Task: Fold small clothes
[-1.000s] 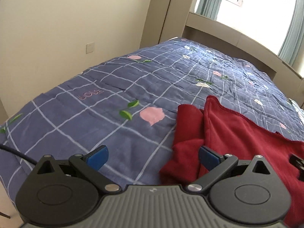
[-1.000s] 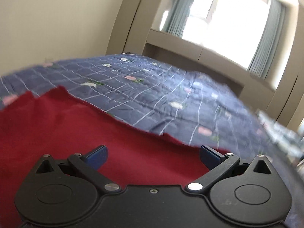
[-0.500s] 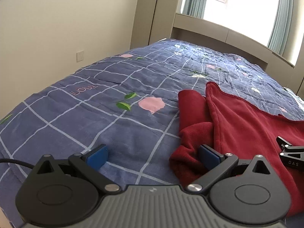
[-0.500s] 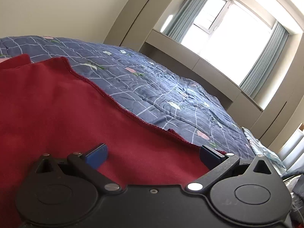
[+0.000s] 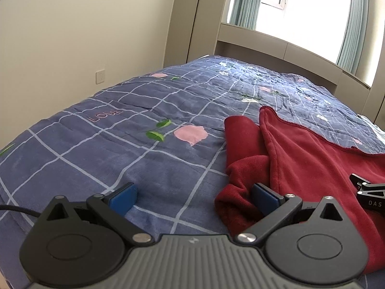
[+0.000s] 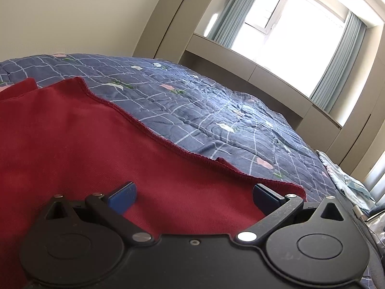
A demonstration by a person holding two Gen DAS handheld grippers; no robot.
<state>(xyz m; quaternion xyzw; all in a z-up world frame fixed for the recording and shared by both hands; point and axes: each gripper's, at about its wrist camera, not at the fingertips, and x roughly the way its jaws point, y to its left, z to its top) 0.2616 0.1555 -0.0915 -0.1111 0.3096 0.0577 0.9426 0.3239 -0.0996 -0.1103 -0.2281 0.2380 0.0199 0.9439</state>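
Note:
A dark red garment (image 5: 310, 154) lies on the blue checked bedspread (image 5: 120, 144), bunched at its left edge. My left gripper (image 5: 195, 200) is open and low over the bed, its right finger against the garment's bunched left edge. My right gripper (image 6: 195, 196) is open and empty, low over the flat red garment (image 6: 72, 139), whose hemmed edge runs diagonally ahead. The right gripper's tip also shows at the left wrist view's right edge (image 5: 368, 192).
The bedspread (image 6: 216, 110) stretches far ahead to a beige headboard ledge (image 5: 276, 45) under a bright window. A wall with a socket (image 5: 100, 76) runs along the left. Pale fabric (image 6: 349, 180) lies at the bed's right side.
Both grippers have dropped lower toward the bed. The left moved in so its right finger meets the garment's bunched edge. The right view settled over the garment's flat part.

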